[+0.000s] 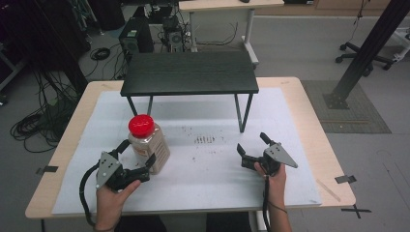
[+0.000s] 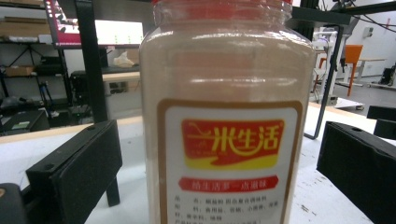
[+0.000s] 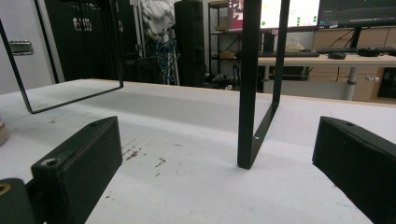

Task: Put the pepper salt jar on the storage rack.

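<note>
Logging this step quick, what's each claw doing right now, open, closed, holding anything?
Left claw: open, jaws on either side of the red-lidded jar, not yet clamped.
Right claw: open, holding nothing.

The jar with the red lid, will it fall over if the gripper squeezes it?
Probably not: the jar looks nearly full of powder, so fairly heavy. Its smooth plastic may slip between the left gripper pads.

Left claw (image 1: 138, 162) jaws spread; right claw (image 1: 251, 144) jaws spread.
</note>
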Demonstrator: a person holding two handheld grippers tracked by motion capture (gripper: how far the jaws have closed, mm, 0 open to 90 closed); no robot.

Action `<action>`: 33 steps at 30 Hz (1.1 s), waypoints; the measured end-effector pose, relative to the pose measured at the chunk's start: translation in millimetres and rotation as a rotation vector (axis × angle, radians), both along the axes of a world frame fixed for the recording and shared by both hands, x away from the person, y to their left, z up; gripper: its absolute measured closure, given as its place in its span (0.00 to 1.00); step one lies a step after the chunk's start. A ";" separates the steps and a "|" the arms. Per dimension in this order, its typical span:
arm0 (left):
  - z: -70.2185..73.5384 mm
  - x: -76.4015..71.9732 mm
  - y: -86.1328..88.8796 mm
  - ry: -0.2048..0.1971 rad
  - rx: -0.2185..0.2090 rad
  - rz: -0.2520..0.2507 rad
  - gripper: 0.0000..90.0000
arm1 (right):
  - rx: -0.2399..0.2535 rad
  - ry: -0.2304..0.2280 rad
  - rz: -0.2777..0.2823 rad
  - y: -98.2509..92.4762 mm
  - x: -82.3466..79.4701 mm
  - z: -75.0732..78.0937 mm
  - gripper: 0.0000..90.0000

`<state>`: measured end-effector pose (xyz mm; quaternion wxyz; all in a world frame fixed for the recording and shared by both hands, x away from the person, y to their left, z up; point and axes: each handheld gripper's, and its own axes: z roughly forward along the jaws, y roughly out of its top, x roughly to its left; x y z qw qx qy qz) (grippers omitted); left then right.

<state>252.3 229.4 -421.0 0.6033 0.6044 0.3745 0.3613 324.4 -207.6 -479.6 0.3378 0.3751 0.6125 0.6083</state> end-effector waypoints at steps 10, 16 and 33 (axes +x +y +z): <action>0.5 7.5 -4.7 0.001 0.002 0.003 0.00 | 0.001 0.000 0.000 -0.1 0.0 0.0 0.01; -0.9 11.8 -6.7 0.005 -0.003 0.007 0.00 | 0.002 0.001 0.002 -0.1 0.0 0.0 0.01; -3.1 21.8 -13.3 0.008 0.001 0.027 0.00 | 0.003 0.000 0.001 -0.2 -0.1 -0.1 0.01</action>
